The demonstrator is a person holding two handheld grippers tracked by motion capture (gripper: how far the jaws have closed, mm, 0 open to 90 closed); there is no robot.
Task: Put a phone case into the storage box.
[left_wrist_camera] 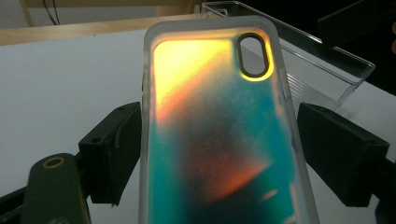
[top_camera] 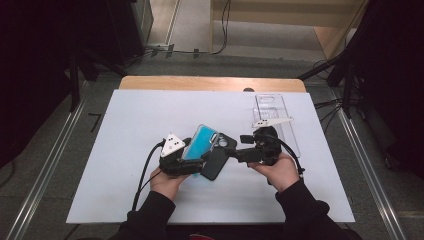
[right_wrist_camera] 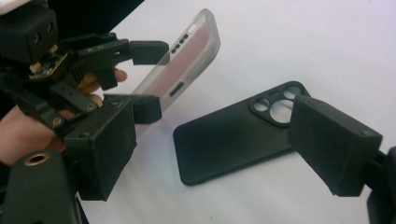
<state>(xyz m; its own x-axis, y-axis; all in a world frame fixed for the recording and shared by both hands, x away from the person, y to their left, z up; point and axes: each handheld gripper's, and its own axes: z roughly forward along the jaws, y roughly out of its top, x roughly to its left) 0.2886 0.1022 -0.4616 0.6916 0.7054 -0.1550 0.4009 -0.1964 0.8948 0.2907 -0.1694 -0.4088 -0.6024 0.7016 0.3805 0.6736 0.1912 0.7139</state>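
Left gripper (top_camera: 192, 159) clamps the iridescent translucent case (left_wrist_camera: 219, 135) by its long edges, tilted up off the table. Right gripper (right_wrist_camera: 224, 140), jaws spread, empty; matte black case (right_wrist_camera: 233, 140) lies flat just ahead between them, long axis slanting across, camera cutouts toward the right jaw. Clear tray (top_camera: 280, 125) beyond.

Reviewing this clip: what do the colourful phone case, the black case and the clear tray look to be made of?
Colourful phone case: frosted translucent rim, probably soft plastic, around a glossy iridescent back shifting yellow, orange and teal. Black case: matte and opaque, likely silicone or rubbery plastic, as it throws no glare. Clear tray: rigid transparent plastic by the look, with the table visible through it and sharp, bright edges.
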